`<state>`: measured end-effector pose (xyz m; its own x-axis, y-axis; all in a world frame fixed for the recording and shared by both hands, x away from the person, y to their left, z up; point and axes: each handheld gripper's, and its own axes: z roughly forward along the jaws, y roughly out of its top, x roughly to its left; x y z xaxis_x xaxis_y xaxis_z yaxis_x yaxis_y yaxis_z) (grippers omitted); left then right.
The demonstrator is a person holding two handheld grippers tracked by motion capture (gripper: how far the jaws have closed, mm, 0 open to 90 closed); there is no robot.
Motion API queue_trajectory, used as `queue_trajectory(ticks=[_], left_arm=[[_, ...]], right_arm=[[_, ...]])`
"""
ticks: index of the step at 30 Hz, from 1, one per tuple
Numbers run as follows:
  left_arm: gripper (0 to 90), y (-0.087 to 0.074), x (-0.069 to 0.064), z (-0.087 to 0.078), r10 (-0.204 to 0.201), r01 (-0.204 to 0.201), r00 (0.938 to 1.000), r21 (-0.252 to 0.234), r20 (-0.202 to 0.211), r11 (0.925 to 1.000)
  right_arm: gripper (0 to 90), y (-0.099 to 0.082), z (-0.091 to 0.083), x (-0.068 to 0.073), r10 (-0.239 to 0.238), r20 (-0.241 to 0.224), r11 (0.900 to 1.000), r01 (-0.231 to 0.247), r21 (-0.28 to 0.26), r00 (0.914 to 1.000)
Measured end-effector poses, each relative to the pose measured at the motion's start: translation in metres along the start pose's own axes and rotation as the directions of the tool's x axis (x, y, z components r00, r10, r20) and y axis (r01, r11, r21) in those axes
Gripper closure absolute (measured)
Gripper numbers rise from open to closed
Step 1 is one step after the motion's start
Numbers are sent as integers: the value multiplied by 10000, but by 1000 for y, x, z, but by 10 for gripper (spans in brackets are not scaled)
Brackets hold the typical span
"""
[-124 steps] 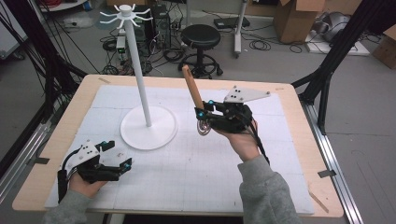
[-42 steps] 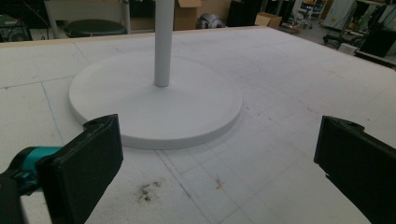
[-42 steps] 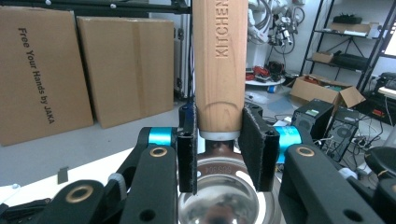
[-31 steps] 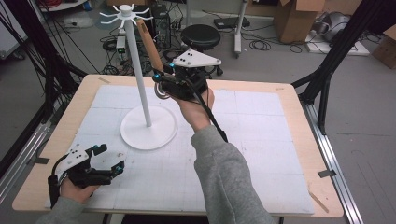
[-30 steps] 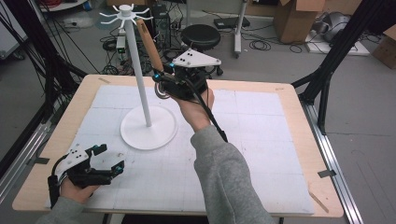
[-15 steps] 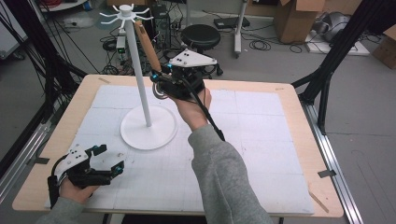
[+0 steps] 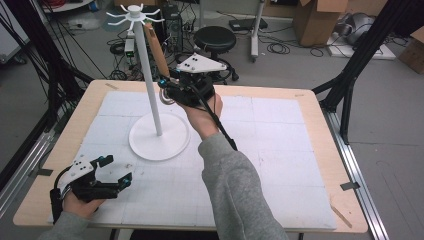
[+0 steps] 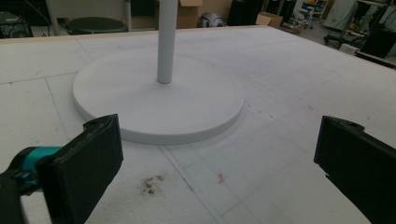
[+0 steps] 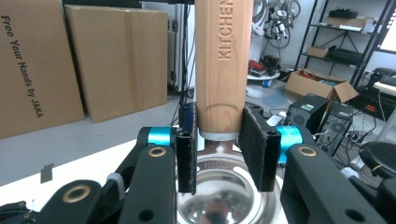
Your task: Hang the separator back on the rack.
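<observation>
Right gripper (image 7: 167,90) is raised beside the tall white stand with a round base and hook arms on top (image 7: 159,137) — jaws clamped on the base of the wooden handle of a steel-bowled utensil stamped "KITCHEN" (image 9: 223,60). They've just eased open slightly; the handle is between the pads and both touch it. Handle tilts up toward the hook arms, with the metal bowl hanging below the jaws. Left gripper (image 7: 114,173) rests on the white gridded table mat (image 7: 280,150) near the stand's base — jaws wide apart, nothing between them.
</observation>
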<state>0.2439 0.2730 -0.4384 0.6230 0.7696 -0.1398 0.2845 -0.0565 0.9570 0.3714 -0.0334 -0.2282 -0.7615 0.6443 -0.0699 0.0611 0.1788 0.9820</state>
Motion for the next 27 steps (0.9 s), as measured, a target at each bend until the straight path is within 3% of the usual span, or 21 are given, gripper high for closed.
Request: queue_trajectory(ticks=[3,12,22,27], left_arm=[[18,0,0,-1,0,0,10000,-9,2,10000],[18,-1,2,-2,-27,27,10000,-5,-48,10000],[18,0,2,-2,-36,36,10000,-32,-70,10000],[18,-1,2,0,-5,5,10000,1,-13,10000]], right_arm=[[558,-1,2,1,-108,5,9999,108,-43,9999],[395,-5,-12,-6,-214,-16,9996,213,-180,9998],[238,-22,-41,-23,-449,-749,9989,436,-189,9962],[232,-33,-56,-30,-554,-1221,9984,561,27,9910]])
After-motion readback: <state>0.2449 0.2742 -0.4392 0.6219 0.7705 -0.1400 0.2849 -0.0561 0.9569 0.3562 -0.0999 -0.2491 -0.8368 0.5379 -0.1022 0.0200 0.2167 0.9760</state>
